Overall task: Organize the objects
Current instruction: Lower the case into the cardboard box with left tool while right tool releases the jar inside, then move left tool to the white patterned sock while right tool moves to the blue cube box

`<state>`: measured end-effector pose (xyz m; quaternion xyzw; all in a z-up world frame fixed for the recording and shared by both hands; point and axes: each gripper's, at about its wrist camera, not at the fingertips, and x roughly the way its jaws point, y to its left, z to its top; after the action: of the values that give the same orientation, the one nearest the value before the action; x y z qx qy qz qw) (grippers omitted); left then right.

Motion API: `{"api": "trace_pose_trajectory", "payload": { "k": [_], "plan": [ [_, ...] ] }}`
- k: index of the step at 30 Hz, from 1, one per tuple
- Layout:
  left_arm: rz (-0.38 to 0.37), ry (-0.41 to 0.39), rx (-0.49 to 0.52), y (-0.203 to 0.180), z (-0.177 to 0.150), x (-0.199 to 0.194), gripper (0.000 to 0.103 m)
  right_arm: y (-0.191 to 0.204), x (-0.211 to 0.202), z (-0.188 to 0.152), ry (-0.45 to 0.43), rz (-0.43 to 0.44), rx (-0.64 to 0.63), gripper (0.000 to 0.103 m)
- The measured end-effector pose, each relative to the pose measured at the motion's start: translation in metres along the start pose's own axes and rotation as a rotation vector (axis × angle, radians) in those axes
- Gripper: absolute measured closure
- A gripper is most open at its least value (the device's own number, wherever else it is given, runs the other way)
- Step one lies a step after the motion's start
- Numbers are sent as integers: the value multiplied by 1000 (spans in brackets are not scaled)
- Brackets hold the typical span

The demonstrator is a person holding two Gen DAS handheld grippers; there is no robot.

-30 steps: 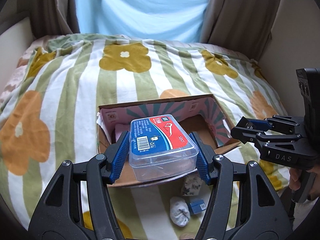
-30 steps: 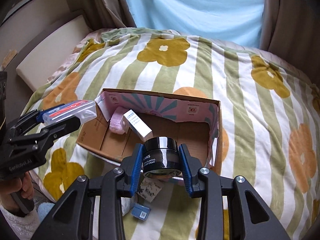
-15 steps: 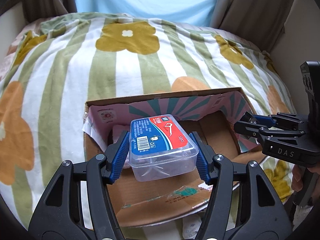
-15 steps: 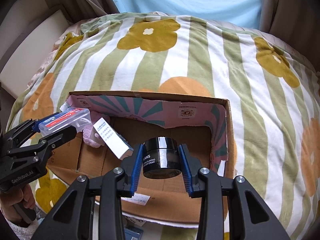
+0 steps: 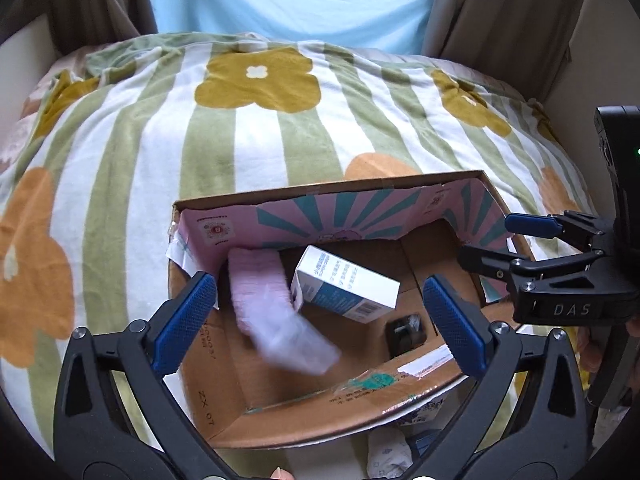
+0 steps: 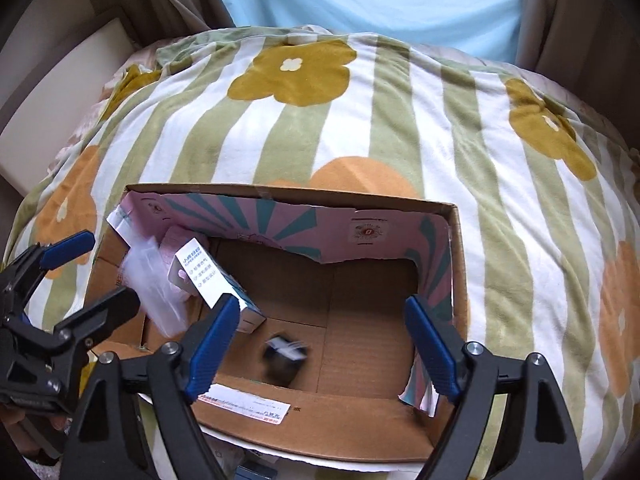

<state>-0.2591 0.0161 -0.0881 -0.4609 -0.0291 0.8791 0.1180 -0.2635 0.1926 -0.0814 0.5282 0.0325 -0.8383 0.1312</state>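
Note:
An open cardboard box [image 5: 320, 196] with a pink lining lies on the bed. My left gripper [image 5: 320, 320] hangs over its left half, jaws opening wide. The clear plastic box [image 5: 292, 340] is a blur below them, free of the pads and dropping inside. My right gripper [image 6: 322, 344] is over the right half, jaws opening too. The black cream jar [image 6: 284, 360] is blurred on the box floor beneath it, touching neither pad. A white-and-blue carton [image 5: 344, 284] and a pink packet [image 5: 256, 276] lie in the box. Each view also shows the other gripper: the right gripper [image 5: 504, 242] and the left gripper [image 6: 94, 276].
A green-and-white striped blanket with yellow and orange flowers [image 6: 360, 120] covers the bed around the box. Small wrapped items [image 5: 384, 452] lie on the blanket just before the box's near wall. Curtains [image 5: 500, 12] hang behind, and a pale ledge [image 6: 60, 100] runs along the left.
Both grippers came down over the box and their jaws spread. The clear plastic box left the left gripper and the black jar left the right one; both fell into the box.

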Motion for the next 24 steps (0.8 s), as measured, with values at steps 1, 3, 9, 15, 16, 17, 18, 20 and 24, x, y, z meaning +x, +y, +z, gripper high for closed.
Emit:
{"api": "trace_pose_trajectory", "payload": {
  "k": [1, 3, 9, 15, 16, 17, 18, 20, 24],
  "plan": [
    [-5, 7, -2, 0, -1, 0, 0, -1, 0, 0, 3, 5, 8, 22],
    [-10, 4, -6, 1, -3, -2, 0, -2, 0, -1, 9, 12, 16, 22],
    [-7, 1, 1, -4, -5, -9, 0, -1, -3, -4, 13, 17, 22, 22],
    [-2, -18, 12, -5, -7, -27, 0, 2, -17, -8, -7, -3, 7, 22],
    [2, -21, 13, -4, -8, -32, 0, 3, -21, -9, -13, -12, 2, 22],
    [6, -26, 13, -4, -9, -37, 0, 3, -25, -11, -19, -16, 1, 22],
    [8, -32, 13, -4, -10, -42, 0, 3, -30, -12, -26, -16, 3, 22],
    [10, -45, 14, -5, -11, -55, 0, 3, -41, -16, -43, -9, 6, 22],
    [19, -77, 24, -9, -14, -86, 0, 7, -68, -22, -77, -5, 4, 22]
  ]
}}
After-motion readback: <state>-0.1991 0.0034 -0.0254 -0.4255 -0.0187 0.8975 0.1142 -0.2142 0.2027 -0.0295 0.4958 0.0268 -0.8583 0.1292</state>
